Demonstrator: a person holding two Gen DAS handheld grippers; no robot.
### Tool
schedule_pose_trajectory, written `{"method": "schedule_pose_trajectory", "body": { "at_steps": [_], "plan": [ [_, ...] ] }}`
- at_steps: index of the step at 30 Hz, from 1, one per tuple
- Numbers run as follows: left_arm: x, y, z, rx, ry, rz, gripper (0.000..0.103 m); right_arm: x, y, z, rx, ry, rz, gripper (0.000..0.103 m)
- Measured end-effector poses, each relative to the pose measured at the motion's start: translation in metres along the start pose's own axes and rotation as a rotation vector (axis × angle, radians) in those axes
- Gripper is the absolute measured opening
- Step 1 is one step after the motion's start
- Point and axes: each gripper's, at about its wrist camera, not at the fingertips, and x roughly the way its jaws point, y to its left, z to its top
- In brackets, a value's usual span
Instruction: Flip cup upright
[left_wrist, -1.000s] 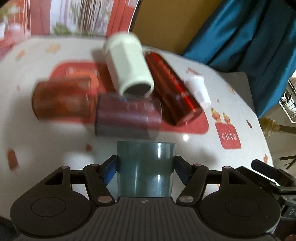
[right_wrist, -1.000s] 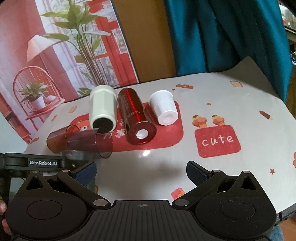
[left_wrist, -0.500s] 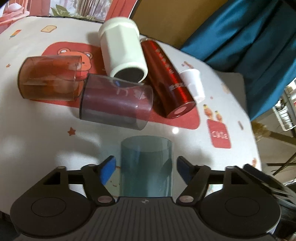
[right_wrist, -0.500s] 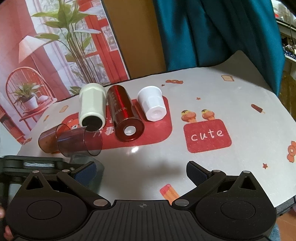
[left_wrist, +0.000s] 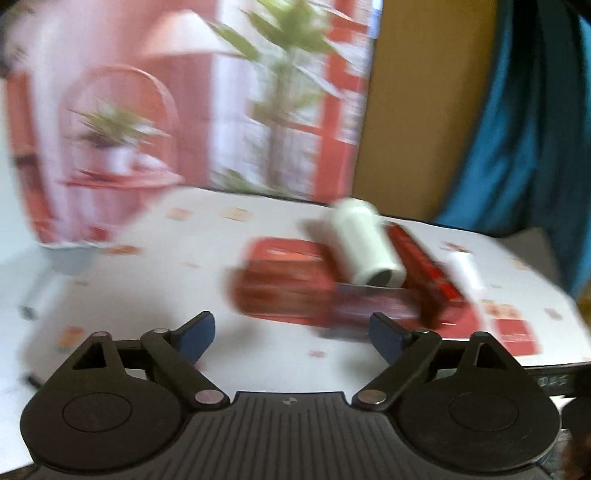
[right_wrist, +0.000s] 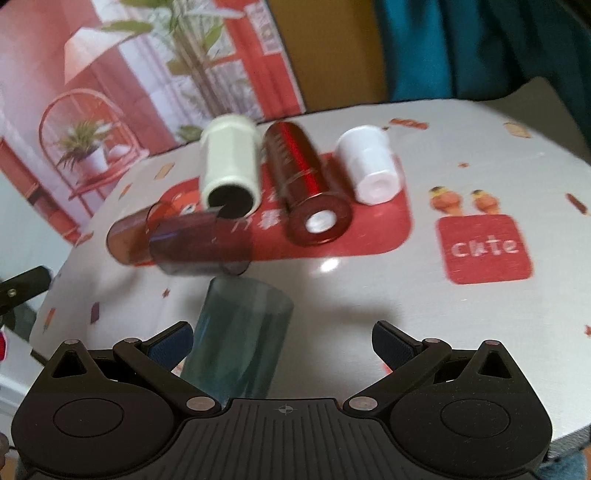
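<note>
A clear teal cup (right_wrist: 240, 339) stands upright near the table's front edge, just ahead of my right gripper (right_wrist: 282, 345), which is open and empty, with the cup nearer its left finger. Behind it several cups lie on their sides: a purple one (right_wrist: 199, 245), an amber one (right_wrist: 127, 240), a cream one (right_wrist: 229, 166), a red metallic one (right_wrist: 306, 184) and a small white one (right_wrist: 371, 166). My left gripper (left_wrist: 291, 334) is open and empty, with no cup between its fingers. Its view is blurred; the cream cup (left_wrist: 365, 245) and the red cup (left_wrist: 424, 273) show there.
The round white table (right_wrist: 461, 314) carries a red mat (right_wrist: 369, 236) and a red "cute" patch (right_wrist: 484, 247). A red-and-white plant poster (right_wrist: 129, 74) and a teal curtain (right_wrist: 480, 44) stand behind. The table edge curves close at right and front.
My left gripper has let go of the teal cup, opened wide and drawn back and up. The teal cup now stands free. My right gripper has moved in closer to the cups.
</note>
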Motion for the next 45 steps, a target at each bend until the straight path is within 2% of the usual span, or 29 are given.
{"method": "schedule_pose_trajectory", "body": {
  "at_steps": [2,4,7,10,17,20,24,28,30,35,39,45],
  "plan": [
    [-0.006,0.006,-0.004,-0.038,-0.006,0.061,0.094,0.01,0.011,0.005,-0.028,0.022,0.011,0.103],
    [-0.008,0.014,-0.007,-0.09,0.005,0.076,0.095,0.023,0.021,0.01,-0.045,0.057,0.032,0.103],
    [-0.004,0.021,-0.01,-0.13,0.047,0.077,0.095,0.042,0.027,0.018,-0.006,0.123,0.059,0.103],
    [-0.006,0.022,-0.012,-0.128,0.048,0.081,0.095,0.054,0.032,0.027,0.024,0.158,0.077,0.102],
    [-0.007,0.023,-0.023,-0.113,0.046,0.059,0.095,0.069,0.034,0.029,0.032,0.209,0.04,0.098],
    [-0.009,0.02,-0.026,-0.102,0.056,0.05,0.095,0.07,0.028,0.026,0.048,0.204,0.015,0.095],
    [-0.008,0.02,-0.028,-0.097,0.067,0.049,0.095,0.071,0.018,0.024,0.089,0.199,0.01,0.086],
    [-0.009,0.022,-0.033,-0.101,0.086,0.044,0.095,0.069,0.018,0.024,0.066,0.195,0.0,0.076],
    [-0.009,0.022,-0.034,-0.102,0.089,0.044,0.095,0.066,0.015,0.023,0.071,0.188,0.024,0.07],
    [-0.008,0.02,-0.041,-0.088,0.113,0.044,0.095,0.055,0.008,0.018,0.071,0.18,0.035,0.069],
    [-0.01,0.023,-0.042,-0.111,0.133,0.017,0.095,0.037,0.004,0.009,0.031,0.135,0.057,0.069],
    [-0.017,0.016,-0.047,-0.103,0.135,-0.004,0.095,0.002,0.005,-0.015,-0.157,0.015,0.0,0.069]
  ]
}}
